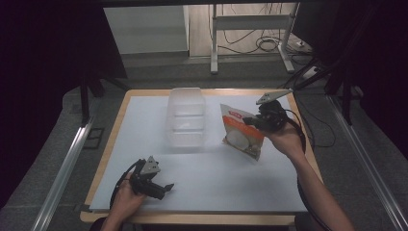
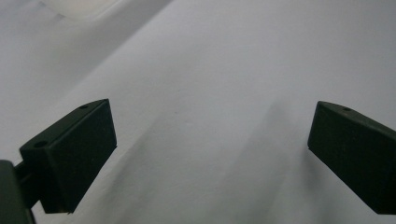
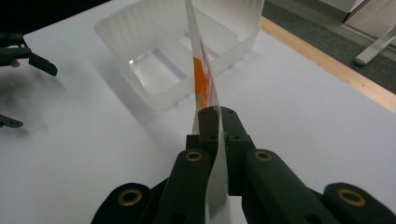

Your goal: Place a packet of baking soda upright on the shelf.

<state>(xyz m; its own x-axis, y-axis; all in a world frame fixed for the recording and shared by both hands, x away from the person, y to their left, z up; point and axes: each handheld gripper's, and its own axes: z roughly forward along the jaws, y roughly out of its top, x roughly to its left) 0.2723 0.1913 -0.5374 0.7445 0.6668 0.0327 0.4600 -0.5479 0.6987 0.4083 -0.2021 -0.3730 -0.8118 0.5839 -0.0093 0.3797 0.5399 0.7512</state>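
Low at the frame's bottom left, left gripper [image 1: 161, 188] rested with jaws apart on the worktop [image 1: 240, 183]. Right gripper [image 1: 255, 121], clamped on the packet [image 1: 243, 137] right of centre, should probably carry it level over the tub [image 1: 185, 118] before letting go.

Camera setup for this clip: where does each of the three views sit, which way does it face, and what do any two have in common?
High view: fixed above the person's side, looking forward and down on the table; both forearms, left gripper and right gripper show.
Left gripper view: rides the left gripper, looking along its spread jaws at bare white surface.
Right gripper view: rides the right gripper, looking along jaws clamped on the snack packet toward the clear plastic tub.
Shared: high and right gripper views both show packet, tub and left gripper.
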